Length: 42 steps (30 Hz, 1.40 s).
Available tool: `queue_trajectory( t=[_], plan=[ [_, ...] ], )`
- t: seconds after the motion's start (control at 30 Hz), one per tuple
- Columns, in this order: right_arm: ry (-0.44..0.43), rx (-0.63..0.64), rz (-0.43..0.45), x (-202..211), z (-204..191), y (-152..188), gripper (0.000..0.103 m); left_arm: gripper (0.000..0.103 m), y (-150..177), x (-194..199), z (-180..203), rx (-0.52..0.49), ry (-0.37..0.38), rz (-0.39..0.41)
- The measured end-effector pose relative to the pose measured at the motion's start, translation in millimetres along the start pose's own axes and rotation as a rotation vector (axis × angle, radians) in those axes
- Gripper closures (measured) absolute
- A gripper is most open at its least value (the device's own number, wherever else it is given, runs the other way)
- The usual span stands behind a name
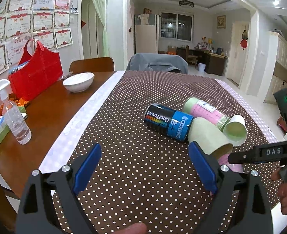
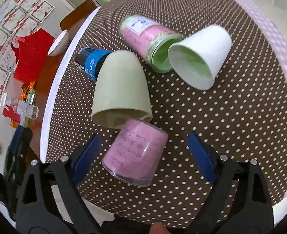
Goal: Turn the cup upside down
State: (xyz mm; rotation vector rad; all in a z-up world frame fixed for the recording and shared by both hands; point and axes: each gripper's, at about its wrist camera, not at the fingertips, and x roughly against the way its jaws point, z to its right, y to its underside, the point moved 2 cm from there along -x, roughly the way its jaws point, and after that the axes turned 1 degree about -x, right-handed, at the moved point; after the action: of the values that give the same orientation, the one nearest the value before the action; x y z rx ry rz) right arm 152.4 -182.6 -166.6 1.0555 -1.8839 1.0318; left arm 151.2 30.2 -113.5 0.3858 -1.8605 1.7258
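While both hand-held grippers (image 1: 145, 167) (image 2: 143, 156) gape, the pink-filled clear cup (image 2: 135, 158) lies toppled.

The left gripper (image 1: 145, 167) hangs wide open above the brown polka-dot tablecloth (image 1: 124, 136), nothing between its blue pads (image 1: 87, 167). Just beyond the right pad lie four things in a cluster — a pale green cup (image 1: 207, 136) on its side, a blue-and-black CoolTowel canister (image 1: 167, 121), a pink jar (image 1: 203, 113) and a white paper cup (image 1: 236, 129). A white bowl (image 1: 78, 81) sits on the bare wood, well apart.
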Motion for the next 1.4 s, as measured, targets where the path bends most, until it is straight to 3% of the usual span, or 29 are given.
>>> queue_trajectory(
  t=[0.37,0.57,0.77,1.17,1.3,1.4],
  plan=[
    [-0.013,-0.090,-0.119,-27,2,-8,0.027,0.014,8,-16,2,-0.009,0.042,-0.037],
    [-0.027,-0.078,-0.167,-41,-4,-6,0.036,0.014,10,-19,6,-0.018,0.046,-0.045],
    [-0.076,-0.089,-0.145,-35,3,0,0.038,0.014,12,-18,7,-0.021,0.037,-0.054],
    [-0.277,-0.212,-0.115,-10,44,23,0.040,0.014,15,-1,25,-0.058,0.018,-0.047],
    [-0.328,-0.194,-0.054,7,51,25,0.040,0.014,16,7,31,-0.069,0.005,-0.042],
    [-0.336,-0.153,0.045,26,50,21,0.040,0.014,19,13,36,-0.074,-0.008,-0.035]
  ],
)
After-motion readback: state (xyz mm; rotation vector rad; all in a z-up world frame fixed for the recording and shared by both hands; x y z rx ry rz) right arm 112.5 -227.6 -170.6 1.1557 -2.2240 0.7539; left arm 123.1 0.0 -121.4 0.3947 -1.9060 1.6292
